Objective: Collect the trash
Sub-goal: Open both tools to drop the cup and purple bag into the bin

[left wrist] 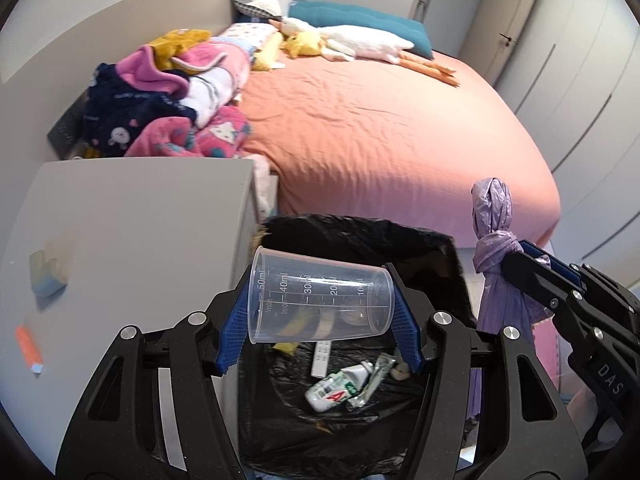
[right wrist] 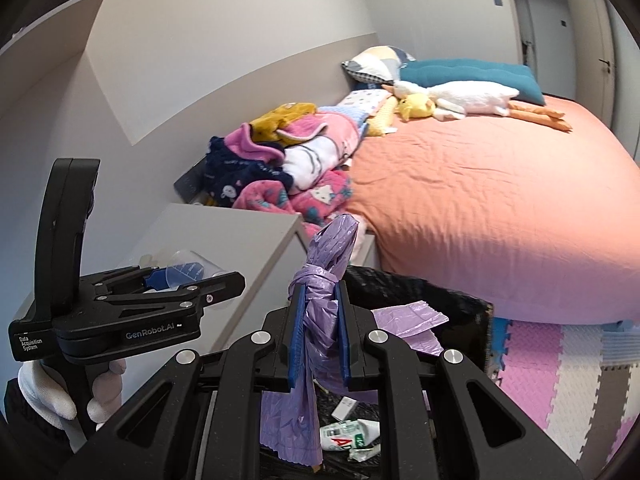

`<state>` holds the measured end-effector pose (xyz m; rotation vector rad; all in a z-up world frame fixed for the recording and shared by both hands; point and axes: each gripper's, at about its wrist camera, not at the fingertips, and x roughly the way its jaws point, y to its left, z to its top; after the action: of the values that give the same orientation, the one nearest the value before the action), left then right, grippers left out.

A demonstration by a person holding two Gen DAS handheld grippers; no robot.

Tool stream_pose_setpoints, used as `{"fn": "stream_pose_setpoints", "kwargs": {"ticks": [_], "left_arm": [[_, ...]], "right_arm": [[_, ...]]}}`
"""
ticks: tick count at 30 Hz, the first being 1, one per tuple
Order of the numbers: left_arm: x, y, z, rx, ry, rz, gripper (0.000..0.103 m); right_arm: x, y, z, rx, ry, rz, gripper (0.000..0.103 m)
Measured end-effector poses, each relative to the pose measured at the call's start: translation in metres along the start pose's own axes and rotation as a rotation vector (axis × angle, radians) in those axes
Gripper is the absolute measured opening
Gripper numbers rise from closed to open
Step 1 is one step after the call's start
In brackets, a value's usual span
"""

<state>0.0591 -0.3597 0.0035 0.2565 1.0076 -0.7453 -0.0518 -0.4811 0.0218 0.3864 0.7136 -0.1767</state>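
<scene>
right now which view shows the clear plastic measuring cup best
The left wrist view: the clear plastic measuring cup lies sideways between the left gripper pads, scale readable, above the black-lined bin. The right wrist view shows only a sliver of it behind the gripper.

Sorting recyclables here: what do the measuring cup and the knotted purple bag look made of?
The measuring cup looks like clear rigid plastic: see-through wall, printed scale. The purple bag looks like thin plastic film: crinkled, slightly glossy, tied in a knot.
</scene>
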Motion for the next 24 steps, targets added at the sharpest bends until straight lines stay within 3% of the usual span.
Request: {"fn": "stream_pose_setpoints", "kwargs": {"ticks": [3,4,5,6,7,11,24], "left_arm": [[0.004,-0.006,0.000,0.013,0.012,-0.038,0.062],[0.006,-0.007,0.001,0.017,0.025,-0.050,0.078],[0.007,-0.007,0.001,0.015,0.035,-0.051,0.091],[0.009,-0.007,0.002,0.013,0.038,-0.044,0.096],[0.009,-0.006,0.002,0.013,0.036,-0.032,0.096],[0.010,-0.001,0.001,-0.003,0.039,-0.004,0.096],[-0.001,0.014,-0.001,-0.013,0.013,0.032,0.096]], "right_arm": [[-0.007,-0.010,0.001,0.035,-0.026,-0.016,0.020],[-0.011,-0.014,0.001,0.051,-0.037,-0.028,0.026],[-0.014,-0.017,0.001,0.062,-0.051,-0.043,0.045],[-0.019,-0.021,0.001,0.077,-0.076,-0.067,0.060],[-0.022,-0.024,0.002,0.090,-0.095,-0.081,0.063],[-0.028,-0.036,0.004,0.141,-0.124,-0.107,0.072],[-0.019,-0.020,0.009,0.105,-0.120,-0.051,0.073]]}}
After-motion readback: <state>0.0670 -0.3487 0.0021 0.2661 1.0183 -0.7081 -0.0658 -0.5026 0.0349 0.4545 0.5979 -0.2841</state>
